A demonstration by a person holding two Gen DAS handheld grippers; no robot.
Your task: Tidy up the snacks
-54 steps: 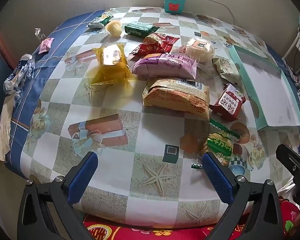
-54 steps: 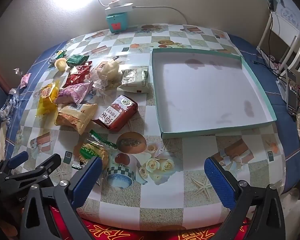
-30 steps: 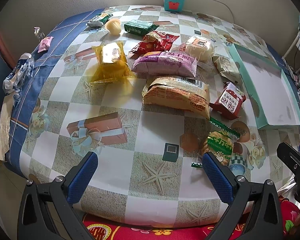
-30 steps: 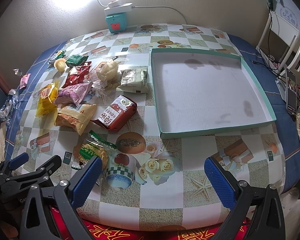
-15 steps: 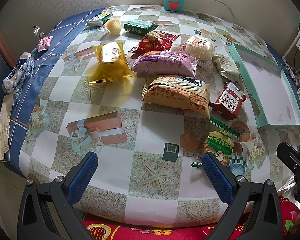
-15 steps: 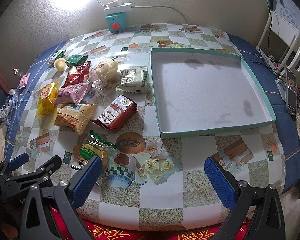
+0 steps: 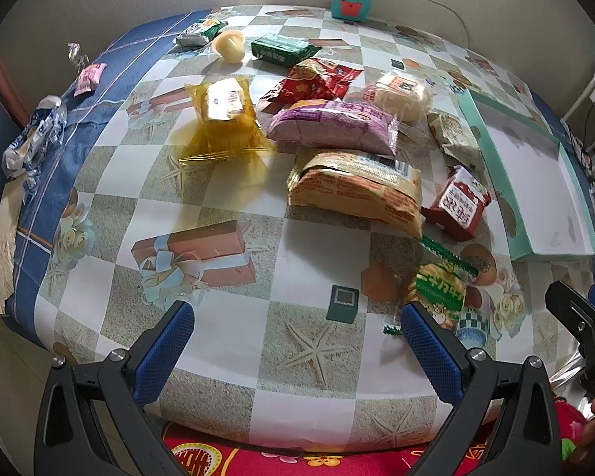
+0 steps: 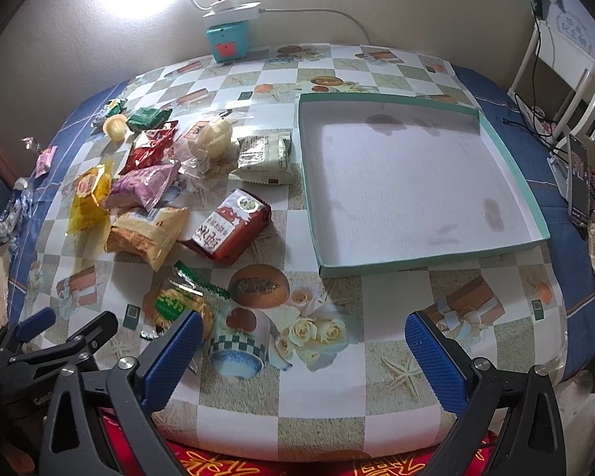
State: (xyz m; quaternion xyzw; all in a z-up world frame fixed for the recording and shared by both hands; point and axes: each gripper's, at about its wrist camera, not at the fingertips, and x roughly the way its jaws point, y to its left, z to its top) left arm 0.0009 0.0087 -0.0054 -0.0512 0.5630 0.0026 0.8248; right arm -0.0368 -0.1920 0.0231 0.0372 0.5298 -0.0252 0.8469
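Snacks scattered on bench left of teal tray: red packet, orange bag, purple bag, yellow pack, green packet nearest. Left tongs and right tongs both spread apart, holding nothing, hovering at bench's near edge.

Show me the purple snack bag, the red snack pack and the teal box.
purple snack bag (image 7: pixel 331 127), left wrist view, middle of its front.
red snack pack (image 8: pixel 228 230), right wrist view, centre of its printed face.
teal box (image 8: pixel 428 263), right wrist view, near wall.
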